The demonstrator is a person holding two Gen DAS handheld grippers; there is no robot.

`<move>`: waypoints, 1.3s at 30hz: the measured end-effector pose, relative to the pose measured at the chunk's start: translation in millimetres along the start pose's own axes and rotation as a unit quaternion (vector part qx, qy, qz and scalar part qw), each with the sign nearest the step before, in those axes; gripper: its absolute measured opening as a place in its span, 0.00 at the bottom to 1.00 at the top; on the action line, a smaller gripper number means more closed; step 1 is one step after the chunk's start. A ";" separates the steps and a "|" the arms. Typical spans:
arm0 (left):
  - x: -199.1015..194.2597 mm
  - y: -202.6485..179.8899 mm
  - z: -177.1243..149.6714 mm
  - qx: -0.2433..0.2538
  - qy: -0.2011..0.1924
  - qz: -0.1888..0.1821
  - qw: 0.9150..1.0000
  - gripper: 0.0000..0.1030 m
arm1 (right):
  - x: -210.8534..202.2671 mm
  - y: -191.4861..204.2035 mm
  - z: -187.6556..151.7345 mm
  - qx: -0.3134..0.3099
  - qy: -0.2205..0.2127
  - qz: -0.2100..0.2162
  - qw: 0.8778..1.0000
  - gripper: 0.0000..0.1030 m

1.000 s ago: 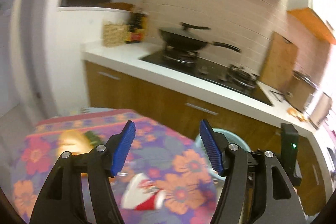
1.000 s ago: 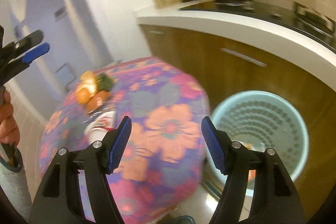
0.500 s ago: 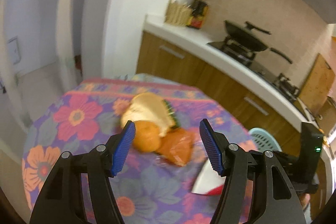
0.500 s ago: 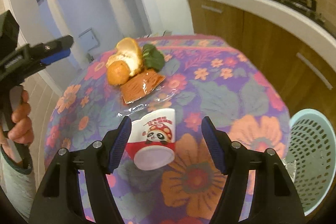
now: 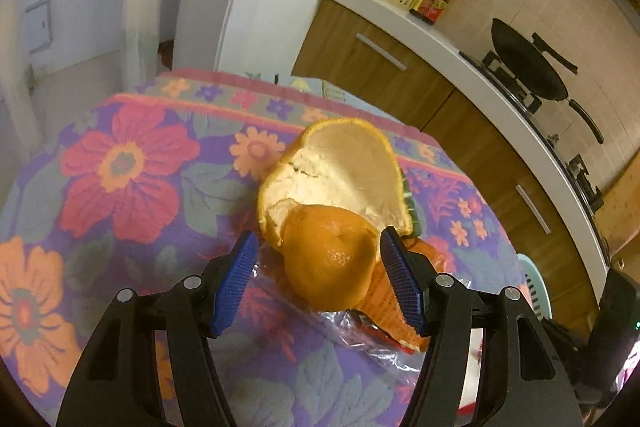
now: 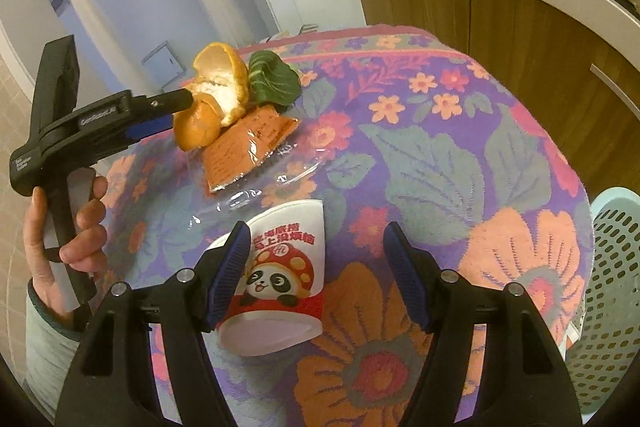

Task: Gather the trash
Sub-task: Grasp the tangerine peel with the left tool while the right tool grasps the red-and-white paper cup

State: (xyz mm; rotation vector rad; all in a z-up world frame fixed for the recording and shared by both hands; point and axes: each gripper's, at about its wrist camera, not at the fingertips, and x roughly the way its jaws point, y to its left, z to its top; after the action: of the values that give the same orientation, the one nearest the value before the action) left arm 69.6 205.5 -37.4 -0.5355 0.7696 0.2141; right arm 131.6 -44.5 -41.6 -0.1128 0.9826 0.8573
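**Both grippers now framing their trash**

Half a second ago we were above the table; now our left gripper (image 5: 320,279) has dropped around the orange peel (image 5: 332,203) at frame centre, jaws released, not pressing. Our right gripper (image 6: 316,275) brackets the panda cup (image 6: 280,279), lower centre — also released. The basket (image 6: 612,287) waits at the right edge — closing comes next.

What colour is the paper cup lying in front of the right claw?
White with a red band and a panda cartoon; the paper cup shows best in the right wrist view.
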 end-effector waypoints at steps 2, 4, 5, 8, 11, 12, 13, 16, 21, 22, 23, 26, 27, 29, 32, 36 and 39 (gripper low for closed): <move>4.6 0.1 -3.0 0.002 0.006 0.000 1.000 0.58 | 1.3 -0.5 -1.3 0.000 0.001 0.006 1.000 0.63; 6.1 -0.3 -5.2 0.003 0.008 -0.004 1.000 0.57 | 3.4 -1.1 -2.5 0.001 0.004 0.011 1.000 0.63; 5.6 -0.5 -6.0 0.003 0.008 -0.006 1.000 0.55 | 4.0 -0.6 -3.4 0.000 0.005 0.012 1.000 0.63; 3.3 -0.4 -6.8 0.005 0.008 -0.008 1.000 0.52 | 2.7 2.5 -7.1 -0.005 0.006 0.014 1.000 0.63; 3.0 -3.1 -10.2 0.009 0.014 -0.012 1.000 0.49 | 5.0 7.0 -9.3 -0.011 0.009 0.013 1.000 0.63; 2.9 -4.1 -12.0 0.012 0.015 -0.013 1.000 0.49 | 5.5 8.3 -10.2 -0.013 0.008 0.011 1.000 0.63; 2.6 -5.3 -15.0 0.014 0.016 -0.013 1.000 0.49 | 5.3 10.3 -11.6 -0.016 0.008 0.010 1.000 0.63; 3.3 -6.6 -20.6 0.018 0.020 -0.015 1.000 0.42 | 5.3 14.6 -15.4 -0.024 0.008 0.009 1.000 0.63; 4.2 -4.3 -19.5 0.012 0.017 -0.025 0.999 0.40 | 2.7 19.1 -22.7 -0.033 0.005 0.009 0.999 0.63; 4.7 -3.5 -19.1 0.007 0.018 -0.030 0.999 0.40 | 2.4 19.5 -23.6 -0.034 0.005 0.008 0.999 0.63; 5.5 -2.9 -18.9 0.003 0.019 -0.036 0.999 0.39 | 2.3 19.8 -24.3 -0.035 0.004 0.009 0.999 0.63; 9.5 -1.7 -17.6 -0.005 0.022 -0.041 0.999 0.40 | 2.2 20.3 -26.4 -0.035 0.005 0.011 0.999 0.63; 10.5 -1.9 -17.2 -0.008 0.024 -0.041 0.999 0.44 | 2.7 20.5 -26.5 -0.035 0.005 0.012 0.999 0.63; 11.5 -2.1 -15.7 -0.015 0.027 -0.045 0.998 0.48 | 2.8 20.8 -26.6 -0.036 0.005 0.012 0.999 0.63; 10.5 -4.4 -12.9 -0.016 0.021 -0.042 0.999 0.49 | 3.6 21.1 -26.5 -0.038 0.005 0.012 0.999 0.63; 14.1 -4.4 -13.1 -0.012 0.031 -0.027 0.999 0.28 | 1.8 22.5 -28.4 -0.044 0.001 0.010 0.999 0.63; 7.7 0.1 -19.4 -0.019 0.020 -0.045 0.999 0.17 | 0.0 25.4 -31.3 -0.050 -0.001 0.009 0.999 0.63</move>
State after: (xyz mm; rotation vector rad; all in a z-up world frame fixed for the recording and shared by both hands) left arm 63.2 195.2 -54.4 -0.6101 0.7806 0.1341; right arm 92.9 -41.3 -52.5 -0.1879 0.9398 0.9233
